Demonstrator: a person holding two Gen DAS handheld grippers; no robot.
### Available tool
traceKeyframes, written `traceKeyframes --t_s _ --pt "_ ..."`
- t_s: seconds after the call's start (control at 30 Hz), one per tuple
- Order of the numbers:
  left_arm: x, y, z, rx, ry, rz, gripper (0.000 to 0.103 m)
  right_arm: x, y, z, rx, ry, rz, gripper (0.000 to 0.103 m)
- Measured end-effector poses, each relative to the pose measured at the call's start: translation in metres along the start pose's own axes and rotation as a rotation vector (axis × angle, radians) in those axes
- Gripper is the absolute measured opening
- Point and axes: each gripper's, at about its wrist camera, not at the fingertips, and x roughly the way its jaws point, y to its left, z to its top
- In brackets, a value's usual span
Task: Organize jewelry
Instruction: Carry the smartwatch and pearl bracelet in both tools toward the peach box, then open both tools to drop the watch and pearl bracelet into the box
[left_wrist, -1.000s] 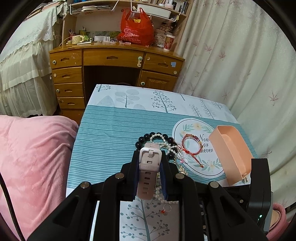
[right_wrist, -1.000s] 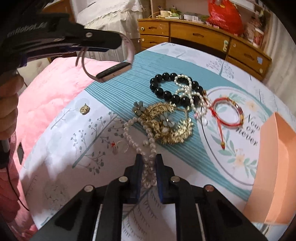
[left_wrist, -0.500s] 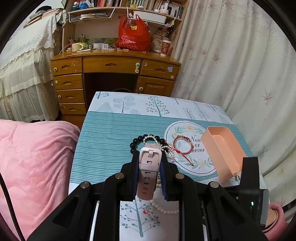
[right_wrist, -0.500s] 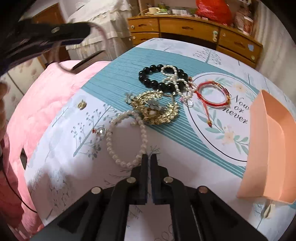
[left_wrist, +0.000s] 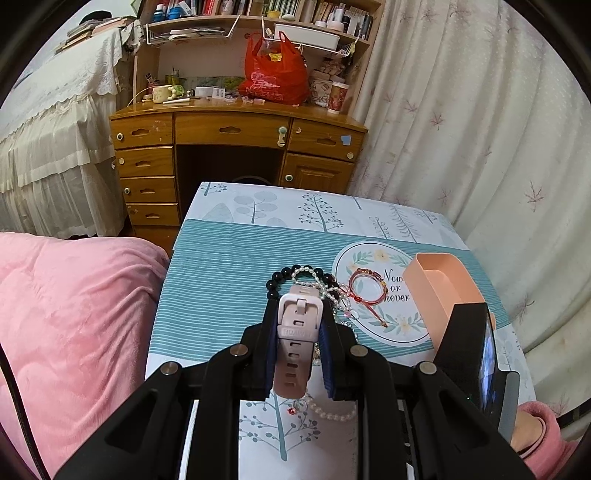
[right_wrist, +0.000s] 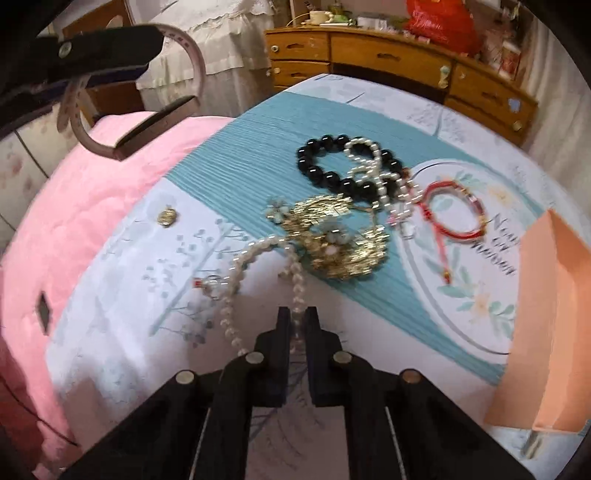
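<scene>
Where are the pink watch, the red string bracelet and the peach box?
pink watch (left_wrist: 298, 332), left wrist view, on its strap between the jaws.
red string bracelet (right_wrist: 455, 232), right wrist view, on its lower cord.
peach box (left_wrist: 428, 291), left wrist view, on its near wall.

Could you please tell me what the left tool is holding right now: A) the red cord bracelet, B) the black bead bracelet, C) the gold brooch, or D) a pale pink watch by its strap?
D: the left tool is shut on the pale pink watch by its strap, holding it above the table, while the black bead bracelet, red cord bracelet and gold brooch lie on the tablecloth.
</scene>
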Motion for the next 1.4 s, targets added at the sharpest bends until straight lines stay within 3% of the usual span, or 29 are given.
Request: traceKeyframes --t_s 0.2,0.4,0.67,0.97,1.17,1.4 --pt "-0.010 -0.008 0.001 0.016 -0.017 -0.009 0.018 -0.034 0.003 0.006 0.031 -0.075 0.111 0.007" --pt "-0.023 -0.025 0.002 0.026 -0.044 -0.030 0.018 -0.083 0.006 0.016 0.006 -0.195 0.152 0.007" --pt "-0.025 -0.062 0.008 0.060 -0.059 -0.063 0.018 -0.149 -0.018 0.022 0.012 -0.355 0.083 0.007" --pt "-0.006 -0.124 0.024 0.133 -0.045 -0.140 0.018 -0.202 -0.089 0.004 0.158 -0.495 0.007 0.007" --pt "0.022 -0.170 0.031 0.182 -0.001 -0.226 0.018 -0.211 -0.133 -0.022 0.274 -0.521 -0.045 0.007" --pt "0.069 -0.217 0.022 0.229 0.108 -0.312 0.018 -0.197 -0.173 -0.052 0.375 -0.482 -0.071 0.008"
